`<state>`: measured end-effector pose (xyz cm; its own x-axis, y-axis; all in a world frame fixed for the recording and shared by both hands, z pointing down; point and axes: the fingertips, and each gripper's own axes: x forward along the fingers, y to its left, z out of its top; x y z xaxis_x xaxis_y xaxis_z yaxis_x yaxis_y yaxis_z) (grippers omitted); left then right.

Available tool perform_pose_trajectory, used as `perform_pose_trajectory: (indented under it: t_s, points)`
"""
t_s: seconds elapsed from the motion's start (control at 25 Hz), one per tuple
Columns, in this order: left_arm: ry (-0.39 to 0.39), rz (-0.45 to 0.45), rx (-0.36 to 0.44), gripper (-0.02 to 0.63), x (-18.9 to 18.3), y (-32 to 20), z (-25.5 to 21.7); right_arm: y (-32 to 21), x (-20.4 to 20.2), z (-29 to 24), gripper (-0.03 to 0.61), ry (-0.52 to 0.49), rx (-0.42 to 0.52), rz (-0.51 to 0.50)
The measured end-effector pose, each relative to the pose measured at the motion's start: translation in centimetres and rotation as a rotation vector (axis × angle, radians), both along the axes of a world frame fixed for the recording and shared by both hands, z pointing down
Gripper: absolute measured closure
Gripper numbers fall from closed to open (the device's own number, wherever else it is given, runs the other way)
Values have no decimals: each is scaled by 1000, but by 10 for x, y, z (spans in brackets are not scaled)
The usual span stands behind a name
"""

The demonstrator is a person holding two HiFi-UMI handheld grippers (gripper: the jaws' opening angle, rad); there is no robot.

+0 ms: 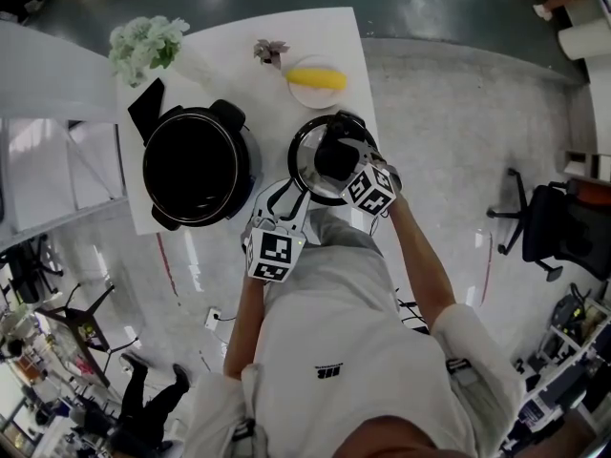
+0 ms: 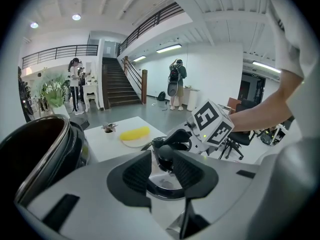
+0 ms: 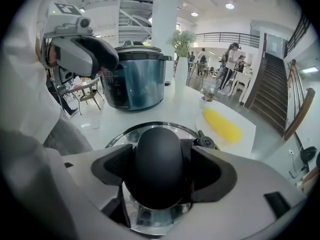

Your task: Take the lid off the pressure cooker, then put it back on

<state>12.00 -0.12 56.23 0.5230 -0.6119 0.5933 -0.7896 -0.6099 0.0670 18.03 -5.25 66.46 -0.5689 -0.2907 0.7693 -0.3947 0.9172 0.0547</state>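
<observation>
The open black pressure cooker pot (image 1: 196,165) stands at the left of the white table (image 1: 239,36). Its steel lid (image 1: 304,165) lies flat on the table to the right of the pot. The lid's black handle (image 3: 160,166) sits between the jaws of my right gripper (image 3: 162,174), whose pads flank it with a thin gap on the right side. My left gripper (image 1: 289,194) hovers at the table's near edge by the lid's left rim, open with nothing between its fingers. Through its gap I see the lid (image 2: 162,185).
A plate with a yellow item (image 1: 317,79) sits behind the lid. A vase of flowers (image 1: 143,46) and a flat black object (image 1: 148,103) are behind the pot, and a small plant (image 1: 270,51) is at the far edge. An office chair (image 1: 544,227) stands on the floor at right.
</observation>
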Motion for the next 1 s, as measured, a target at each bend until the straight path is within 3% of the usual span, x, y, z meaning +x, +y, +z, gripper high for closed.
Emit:
perform_pose_trajectory:
  t_s: [0.76,1.0]
  points:
    - [-5,-77,36,469,14,4,-13,33,50,-67,232,-169,27,152]
    - [-11,-79,36,472,20,7,-10,43,69,-69,233,-206,-18,236]
